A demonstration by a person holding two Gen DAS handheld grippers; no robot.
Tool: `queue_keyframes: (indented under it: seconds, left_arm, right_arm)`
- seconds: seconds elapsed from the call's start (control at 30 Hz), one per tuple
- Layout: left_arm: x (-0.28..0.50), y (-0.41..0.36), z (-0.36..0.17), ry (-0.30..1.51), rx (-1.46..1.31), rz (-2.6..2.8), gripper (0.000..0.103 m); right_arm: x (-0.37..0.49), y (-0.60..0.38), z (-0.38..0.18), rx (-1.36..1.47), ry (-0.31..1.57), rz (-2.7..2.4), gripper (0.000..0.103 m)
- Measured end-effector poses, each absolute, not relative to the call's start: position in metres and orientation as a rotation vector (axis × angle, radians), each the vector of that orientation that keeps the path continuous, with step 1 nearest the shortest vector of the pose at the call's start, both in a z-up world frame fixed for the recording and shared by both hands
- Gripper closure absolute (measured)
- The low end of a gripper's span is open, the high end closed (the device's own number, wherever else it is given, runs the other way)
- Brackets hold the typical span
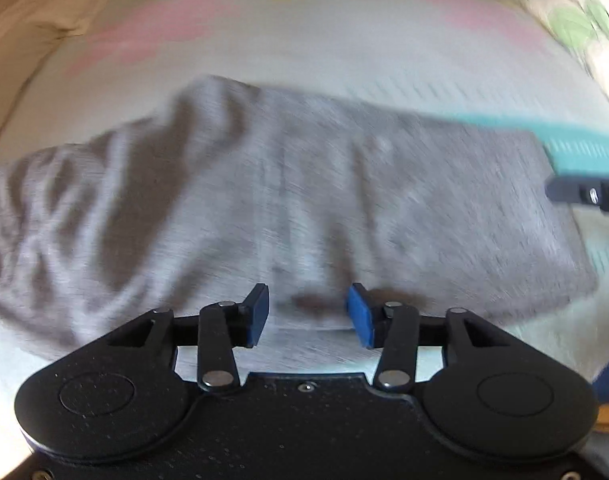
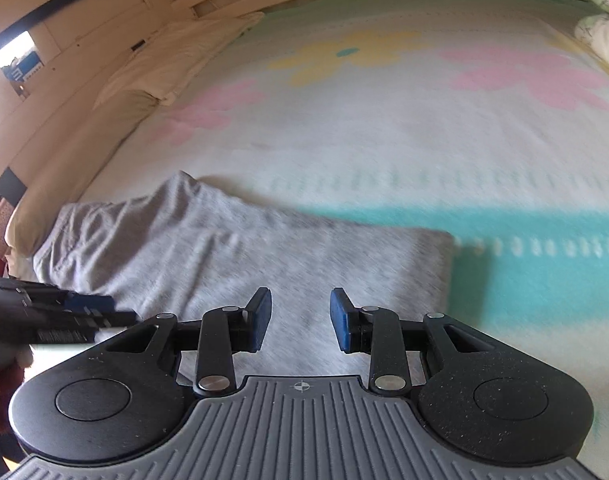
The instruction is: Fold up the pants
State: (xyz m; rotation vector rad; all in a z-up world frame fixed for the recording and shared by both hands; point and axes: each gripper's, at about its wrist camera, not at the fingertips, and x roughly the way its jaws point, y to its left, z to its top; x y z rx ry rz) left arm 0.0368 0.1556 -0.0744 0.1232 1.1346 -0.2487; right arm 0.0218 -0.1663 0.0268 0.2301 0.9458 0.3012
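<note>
Grey pants (image 1: 304, 200) lie on the bed, folded into a thick strip, wrinkled at the left end. They also show in the right wrist view (image 2: 240, 256). My left gripper (image 1: 308, 312) is open and empty, just above the near edge of the pants. My right gripper (image 2: 300, 316) is open and empty above the right half of the pants. The left gripper shows at the left edge of the right wrist view (image 2: 64, 316). The right gripper's tip shows at the right edge of the left wrist view (image 1: 588, 196). The left wrist view is motion-blurred.
The pants lie on a white blanket (image 2: 384, 128) with pink and yellow flowers and a teal band (image 2: 544, 264). A cream pillow (image 2: 172, 60) and wooden bed frame (image 2: 84, 40) are at the left. Floral bedding (image 2: 600, 32) sits at the far right.
</note>
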Motion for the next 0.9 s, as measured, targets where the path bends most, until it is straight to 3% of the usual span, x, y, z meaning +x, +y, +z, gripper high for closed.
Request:
queue_keyframes:
  seconds: [0.23, 0.47, 0.63, 0.8, 0.9]
  left_arm:
    - [0.051, 0.272, -0.047, 1.003, -0.175, 0.08, 0.036]
    - [0.033, 0.367, -0.06, 0.986, -0.408, 0.355, 0.029]
    - [0.026, 0.397, -0.084, 1.048, -0.542, 0.399, 0.027]
    - [0.043, 0.404, -0.106, 1.036, -0.643, 0.406, 0.011]
    - [0.063, 0.404, -0.107, 1.015, -0.6, 0.404, 0.011]
  right_arm:
    - [0.032, -0.145, 0.025, 0.226, 0.945, 0.337, 0.071]
    - [0.037, -0.128, 0.021, 0.214, 0.954, 0.358, 0.071]
    - [0.042, -0.113, 0.018, 0.199, 0.965, 0.379, 0.071]
    - [0.041, -0.103, 0.015, 0.182, 0.971, 0.409, 0.071]
    - [0.039, -0.101, 0.014, 0.18, 0.974, 0.425, 0.071]
